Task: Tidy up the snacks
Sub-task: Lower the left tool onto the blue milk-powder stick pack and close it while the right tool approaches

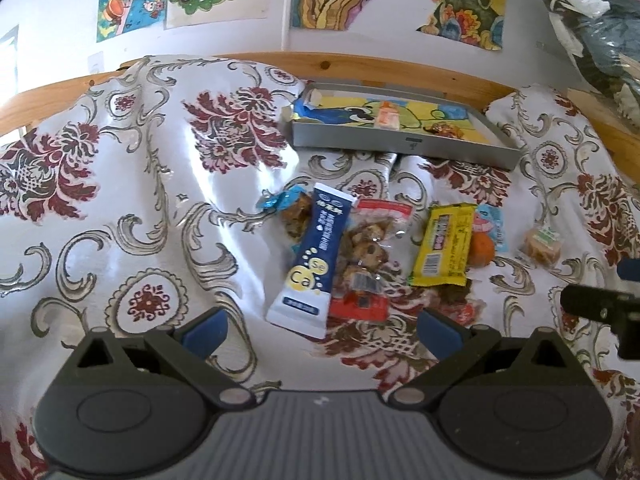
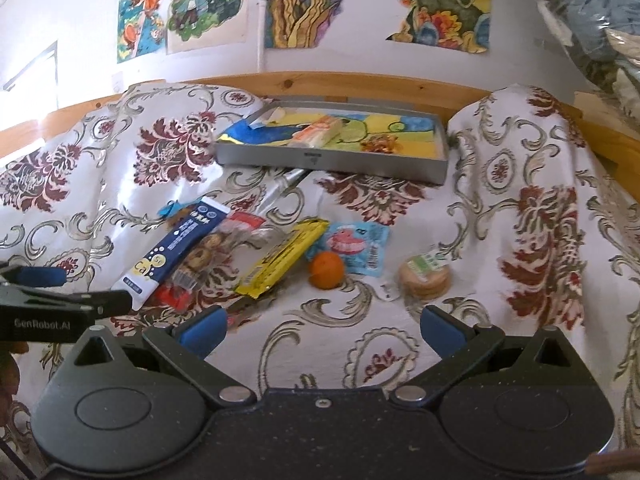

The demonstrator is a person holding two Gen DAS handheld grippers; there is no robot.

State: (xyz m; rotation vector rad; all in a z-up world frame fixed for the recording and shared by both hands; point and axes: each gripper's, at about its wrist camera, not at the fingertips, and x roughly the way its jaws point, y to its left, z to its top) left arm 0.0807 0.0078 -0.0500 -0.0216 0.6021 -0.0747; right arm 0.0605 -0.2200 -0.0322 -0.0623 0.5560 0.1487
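Snacks lie in a row on a floral cloth: a blue-white stick pack (image 1: 308, 264) (image 2: 172, 256), a clear bag of brown cookies (image 1: 364, 256) (image 2: 208, 256), a yellow bar (image 1: 444, 244) (image 2: 280, 256), an orange ball (image 1: 482, 250) (image 2: 327, 269), a light-blue packet (image 2: 356, 246) and a wrapped biscuit stack (image 1: 542, 244) (image 2: 426, 278). A grey tray (image 1: 400, 146) (image 2: 332, 162) behind them holds an orange-white packet (image 1: 387, 117) (image 2: 320, 132) and a small brown item (image 2: 378, 145). My left gripper (image 1: 320, 330) stands open in front of the stick pack. My right gripper (image 2: 324, 330) is open, empty, in front of the orange ball.
A wooden rail (image 1: 380, 68) (image 2: 340, 80) runs behind the tray, with drawings on the wall above. The cloth bulges up at the far left and right. Bagged clothes (image 1: 600, 32) hang at the upper right. The other gripper shows at each view's edge.
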